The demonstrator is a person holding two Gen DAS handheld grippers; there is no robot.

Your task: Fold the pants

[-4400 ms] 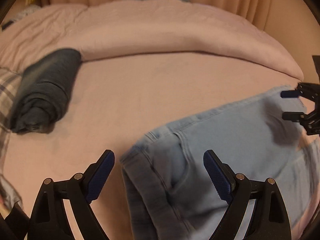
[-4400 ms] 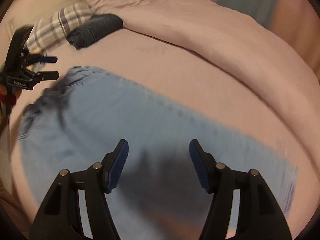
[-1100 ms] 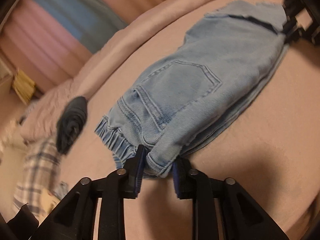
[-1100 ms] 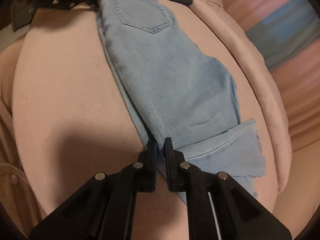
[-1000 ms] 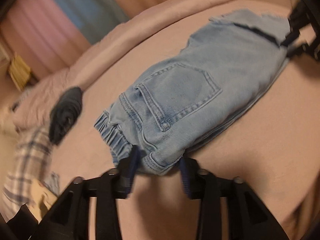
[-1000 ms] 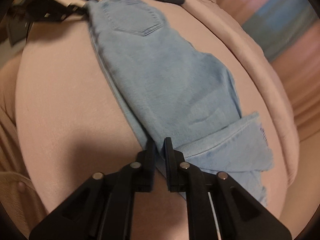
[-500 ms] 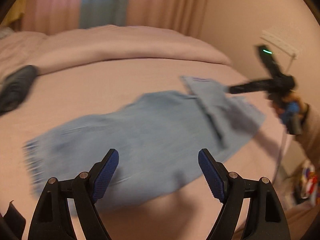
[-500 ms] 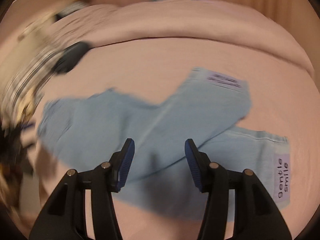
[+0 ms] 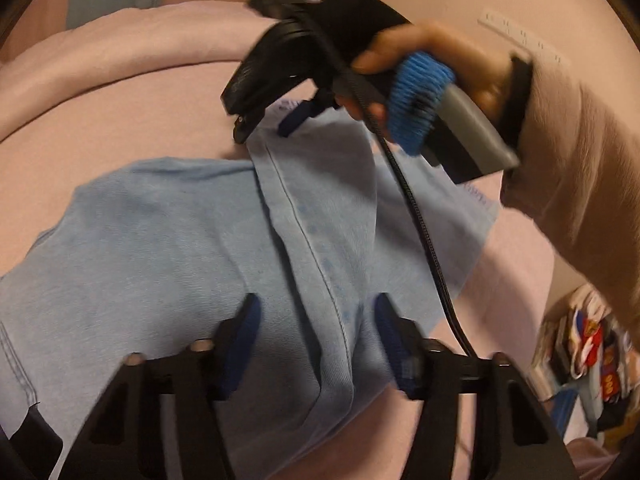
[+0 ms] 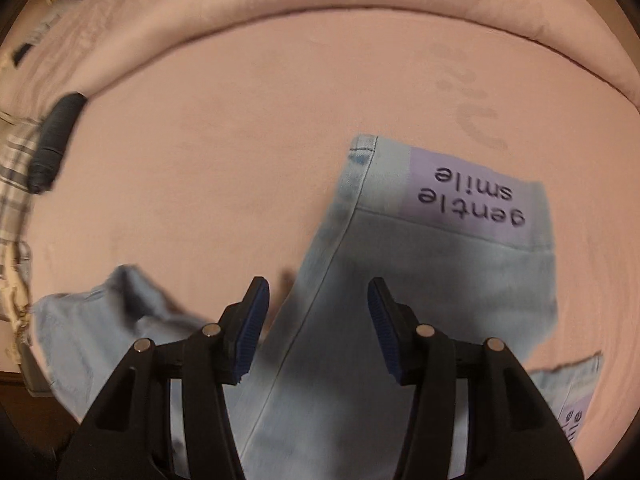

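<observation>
Pants (image 9: 168, 240): light blue denim, spread on the bed (image 10: 240, 128), long axis running from about 9 o'clock to 3 o'clock in the left wrist view; one leg lapped over the other, outer seam running up toward 12 o'clock.

Cuff (image 10: 452, 192): turned-up hem with a lilac "gentle smile" patch, lying at roughly 1 o'clock in the right wrist view; a second patch visible at 4 o'clock on the lower leg, so the two legs not squared up.

Left tongs (image 9: 316, 344): released, fingers spread wide on either side of the seam, over the cloth near 6 o'clock; contact with the cloth not discernible. Judged placement: poised astride the leg to pinch it mid-length.

Right tongs (image 10: 318, 328): released, fingers wide apart over the top leg at 6 o'clock, nothing gripped. In the left wrist view, seen at 12 o'clock close above the cuff end (hand (image 9: 432, 64) wrapped round the handle).

Stage (judgement): lengthwise fold laid down; crosswise fold not yet made.

Next need (judgement): grips at cuff end and mid-leg, to carry the hems toward the waist.

Risk (judgement): offset legs liable to leave an uneven edge.

Other items: dark rolled garment (image 10: 56, 144) and plaid cloth (image 10: 14, 176) at 9 o'clock, well apart from the pants.
</observation>
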